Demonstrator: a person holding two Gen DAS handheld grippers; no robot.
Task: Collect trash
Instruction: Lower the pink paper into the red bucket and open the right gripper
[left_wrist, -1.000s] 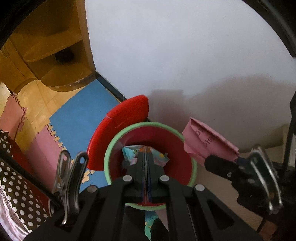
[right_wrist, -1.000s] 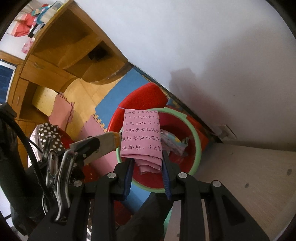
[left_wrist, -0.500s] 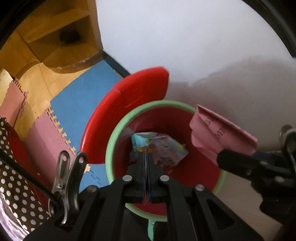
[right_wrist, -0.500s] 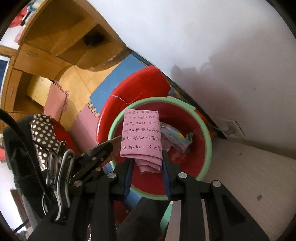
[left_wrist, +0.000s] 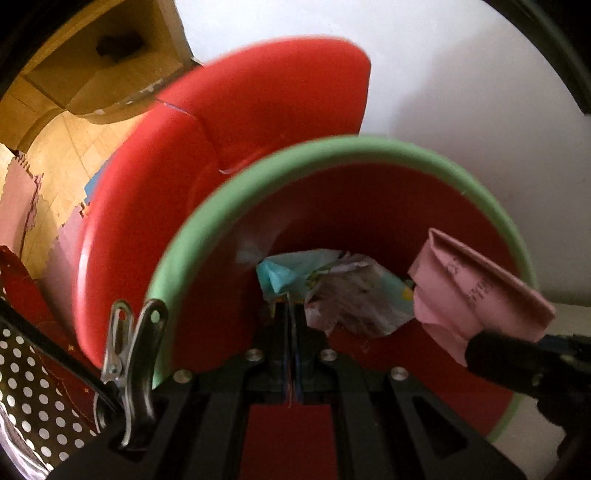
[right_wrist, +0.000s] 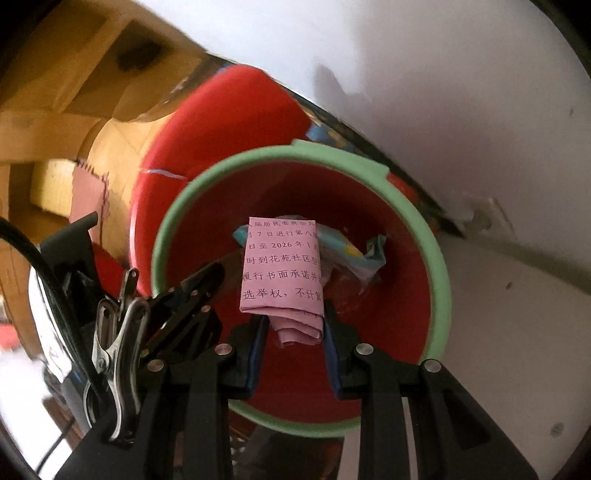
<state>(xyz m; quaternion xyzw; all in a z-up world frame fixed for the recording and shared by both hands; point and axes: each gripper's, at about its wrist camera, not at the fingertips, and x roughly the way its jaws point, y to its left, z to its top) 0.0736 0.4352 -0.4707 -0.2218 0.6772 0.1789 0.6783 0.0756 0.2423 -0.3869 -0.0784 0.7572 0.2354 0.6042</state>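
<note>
A red bin with a green rim (left_wrist: 221, 192) fills the left wrist view, its red lid (left_wrist: 229, 122) tipped up behind it. My left gripper (left_wrist: 291, 310) is shut on a crumpled teal and white wrapper (left_wrist: 332, 288) and points straight down into the bin's mouth. In the right wrist view my right gripper (right_wrist: 291, 321) is shut on a folded pink printed paper (right_wrist: 282, 266) above the same green rim (right_wrist: 437, 258). The wrapper (right_wrist: 354, 254) shows just behind the pink paper. The pink paper (left_wrist: 476, 291) also hangs at the right inside the rim. The bin's bottom is hidden.
The bin stands against a white wall (left_wrist: 443, 74). A wooden corner shelf (left_wrist: 103, 66) and pink foam floor mats (left_wrist: 18, 206) lie to the left. Polka-dot cloth (left_wrist: 29, 387) is at the lower left. A pale surface (right_wrist: 517, 332) and a wall socket (right_wrist: 484, 214) are to the right.
Both grippers have sunk towards the bin, which now looms much larger. The wrapper and the pink paper have gone from above the rim to within its mouth, each still gripped.
</note>
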